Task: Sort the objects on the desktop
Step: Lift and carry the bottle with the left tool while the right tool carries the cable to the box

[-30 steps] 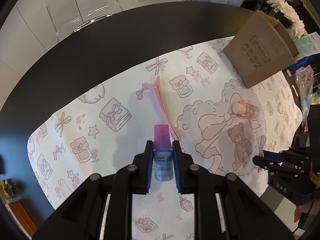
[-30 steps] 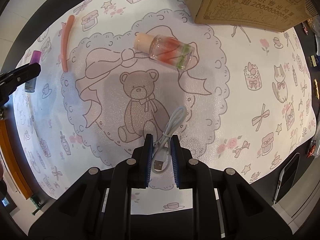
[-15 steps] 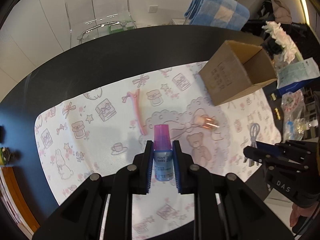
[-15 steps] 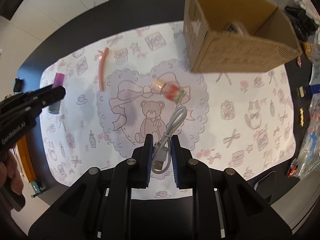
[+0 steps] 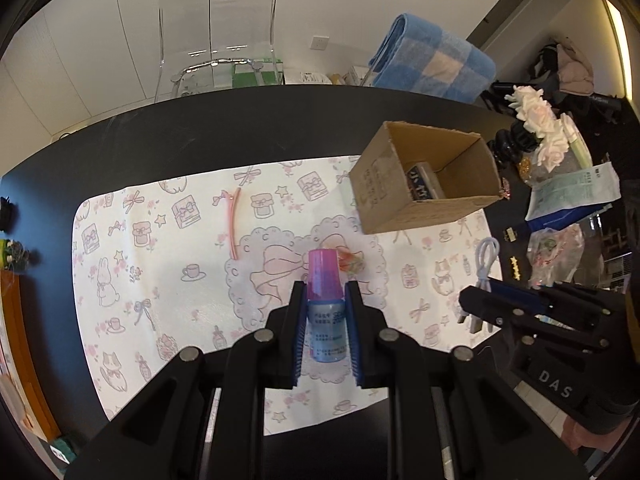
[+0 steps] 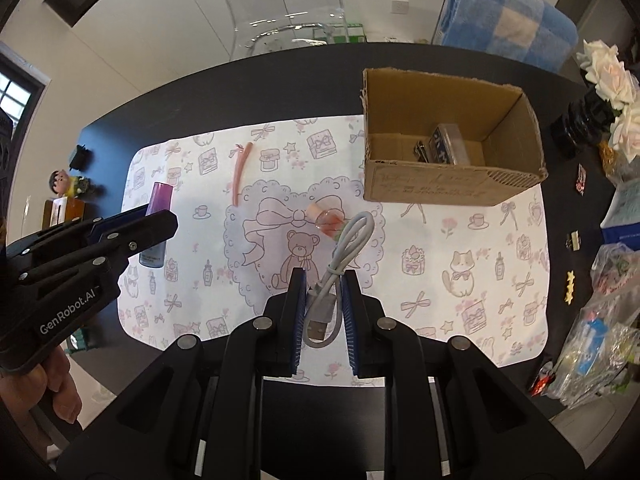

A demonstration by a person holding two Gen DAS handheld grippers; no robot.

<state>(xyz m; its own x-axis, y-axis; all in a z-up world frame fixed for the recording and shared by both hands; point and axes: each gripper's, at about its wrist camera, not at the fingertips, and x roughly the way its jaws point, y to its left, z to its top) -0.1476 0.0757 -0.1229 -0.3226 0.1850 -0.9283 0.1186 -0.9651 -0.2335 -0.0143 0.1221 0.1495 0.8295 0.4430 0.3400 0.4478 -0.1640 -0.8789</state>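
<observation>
My left gripper (image 5: 325, 292) is shut on a small blue bottle with a purple cap (image 5: 325, 300) and holds it well above the patterned mat (image 5: 160, 264). It also shows in the right wrist view (image 6: 154, 228). My right gripper (image 6: 323, 280) is shut on a coiled white USB cable (image 6: 344, 256), also held high. The cable also shows in the left wrist view (image 5: 486, 260). An open cardboard box (image 6: 448, 184) stands at the mat's far right with a few items inside. A pink hair clip (image 6: 240, 172) and a small clear bottle with red contents (image 6: 330, 218) lie on the mat.
The black table (image 5: 200, 136) carries a vase of white roses (image 6: 608, 92), plastic bags (image 6: 600, 320) and papers at the right, and a small figurine (image 6: 66, 186) at the left. A clear chair (image 5: 216, 28) and a blue checked towel (image 5: 432, 60) stand beyond the far edge.
Both grippers have risen high above the mat with the bottle and the cable in them. The views now take in the whole mat and the inside of the box.
</observation>
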